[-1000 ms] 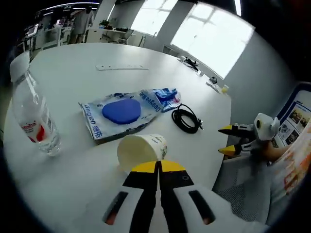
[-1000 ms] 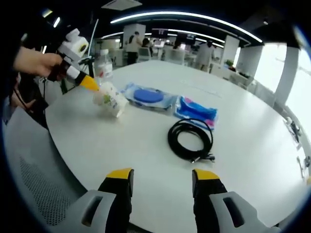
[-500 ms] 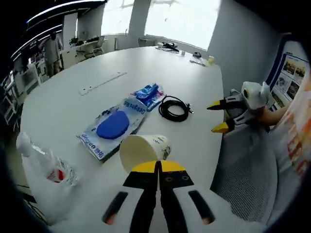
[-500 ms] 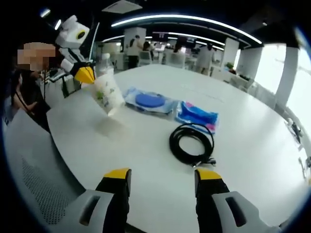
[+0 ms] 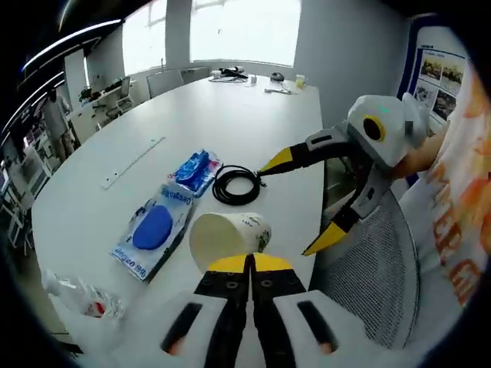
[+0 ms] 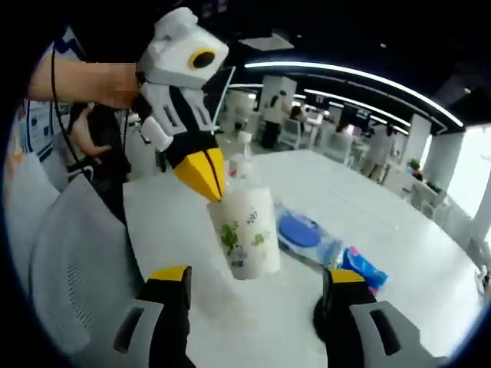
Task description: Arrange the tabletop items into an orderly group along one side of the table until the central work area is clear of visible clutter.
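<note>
A white oval table (image 5: 230,115) carries a coiled black cable (image 5: 236,185), two blue packets and a toppled water bottle (image 5: 80,297) — above it, the left gripper (image 5: 248,264) pinches a paper cup (image 6: 245,232) by its rim, lifted clear. The right gripper (image 6: 257,277) waits beside it, jaws wide — nothing held.
</note>
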